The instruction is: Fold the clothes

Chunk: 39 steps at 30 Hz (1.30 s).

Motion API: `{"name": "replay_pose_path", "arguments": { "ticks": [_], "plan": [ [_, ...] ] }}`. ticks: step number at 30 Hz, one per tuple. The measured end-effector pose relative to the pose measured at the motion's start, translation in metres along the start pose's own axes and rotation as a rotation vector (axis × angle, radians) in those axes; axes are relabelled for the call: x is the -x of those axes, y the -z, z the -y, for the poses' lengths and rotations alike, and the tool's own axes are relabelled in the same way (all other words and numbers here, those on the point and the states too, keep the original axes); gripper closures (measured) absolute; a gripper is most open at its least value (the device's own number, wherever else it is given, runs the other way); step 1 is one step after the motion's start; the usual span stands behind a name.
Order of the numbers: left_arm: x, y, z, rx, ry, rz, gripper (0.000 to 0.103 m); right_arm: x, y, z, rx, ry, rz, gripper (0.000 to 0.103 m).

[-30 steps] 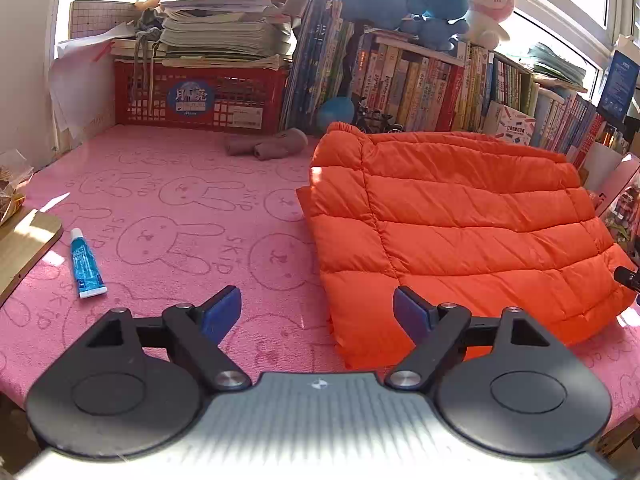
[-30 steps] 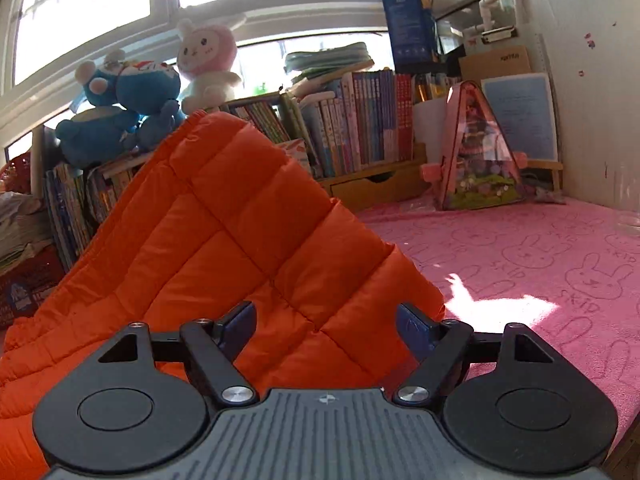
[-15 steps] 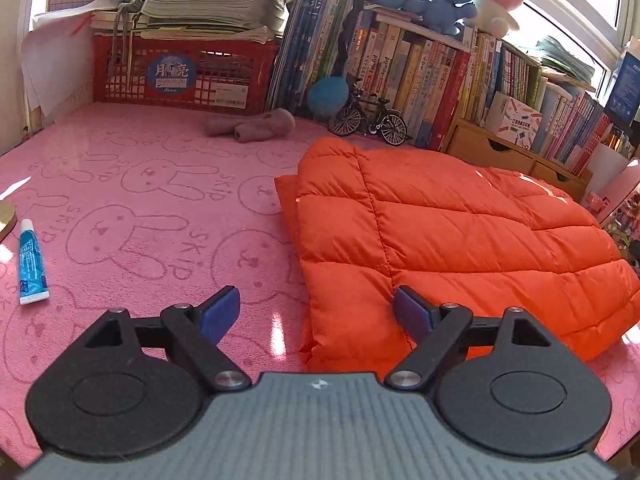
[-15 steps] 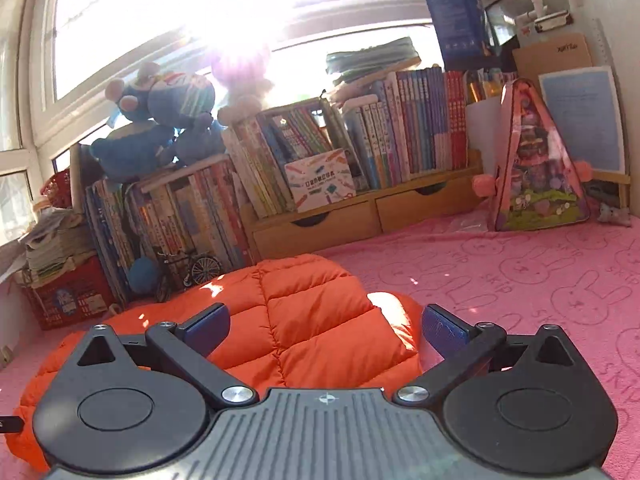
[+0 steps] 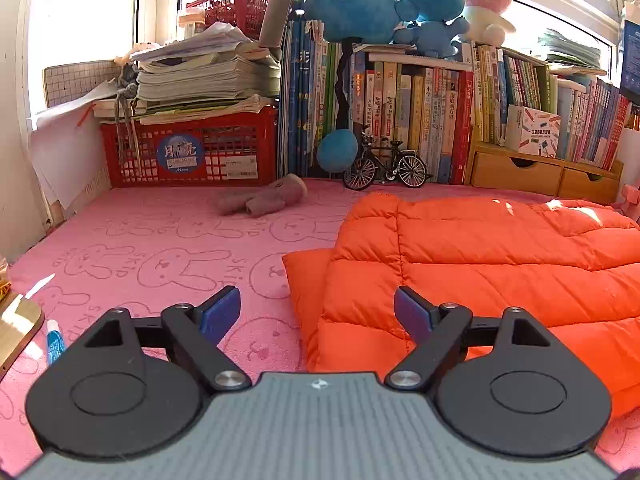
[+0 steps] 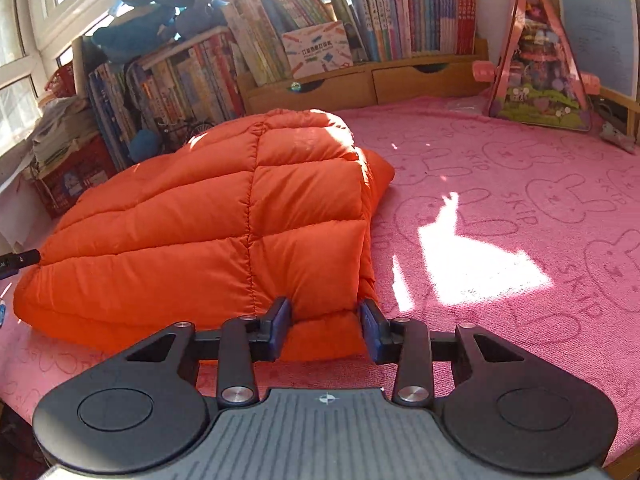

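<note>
Orange puffer jacket lies folded into a thick quilted bundle on the pink rabbit-print cloth, directly ahead of the right gripper and stretching away to that gripper's left. Its near right corner sits between the right gripper's two blue pads, which are closing; the padded edge fills the gap between them and bulges where the pads meet it, so they appear to be pressing on the fabric. A sunlit patch of cloth lies just to the right of this gripper.

From the left wrist camera, the same jacket lies ahead and to the right of the left gripper. A flat lower layer juts out toward the left from under the puffed top layer. The left gripper's jaws stand wide apart with nothing clamped; the jacket's near left corner shows in the gap beyond them, with no pad touching it. Further ahead, beyond the jacket, a small model bicycle stands against a row of books.
</note>
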<state>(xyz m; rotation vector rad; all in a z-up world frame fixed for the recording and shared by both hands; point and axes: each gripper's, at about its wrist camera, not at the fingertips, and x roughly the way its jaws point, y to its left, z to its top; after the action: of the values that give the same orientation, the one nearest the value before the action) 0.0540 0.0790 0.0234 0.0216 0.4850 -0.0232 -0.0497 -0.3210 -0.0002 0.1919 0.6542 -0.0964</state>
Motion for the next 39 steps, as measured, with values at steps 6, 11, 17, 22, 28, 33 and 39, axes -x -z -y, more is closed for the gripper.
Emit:
{"name": "replay_pose_path", "arguments": {
  "ticks": [6,11,17,22,28,33,39],
  "plan": [
    [0.020,0.007,0.039,-0.134,-0.047,0.092,0.018,0.021,-0.014,-0.048,0.210,0.120,0.270,0.033],
    [0.001,0.014,0.026,-0.068,-0.084,-0.035,0.018,-0.004,-0.026,-0.070,0.265,0.056,0.297,0.028],
    [0.006,0.049,0.008,-0.036,0.043,-0.199,0.018,-0.045,-0.039,-0.077,0.244,-0.009,0.249,0.028],
    [0.018,0.046,-0.011,0.047,0.071,-0.217,0.018,-0.069,-0.039,-0.083,0.261,-0.029,0.207,0.027],
    [0.042,0.009,0.017,-0.046,-0.073,0.038,0.018,-0.066,-0.040,-0.089,0.283,-0.015,0.238,0.027],
    [0.026,-0.007,0.088,-0.170,-0.019,0.166,0.016,-0.054,-0.038,-0.123,0.413,0.023,0.367,0.022],
    [-0.012,0.008,0.142,-0.286,-0.025,0.143,0.017,-0.059,-0.024,-0.157,0.575,0.087,0.419,0.013]
  ]
}}
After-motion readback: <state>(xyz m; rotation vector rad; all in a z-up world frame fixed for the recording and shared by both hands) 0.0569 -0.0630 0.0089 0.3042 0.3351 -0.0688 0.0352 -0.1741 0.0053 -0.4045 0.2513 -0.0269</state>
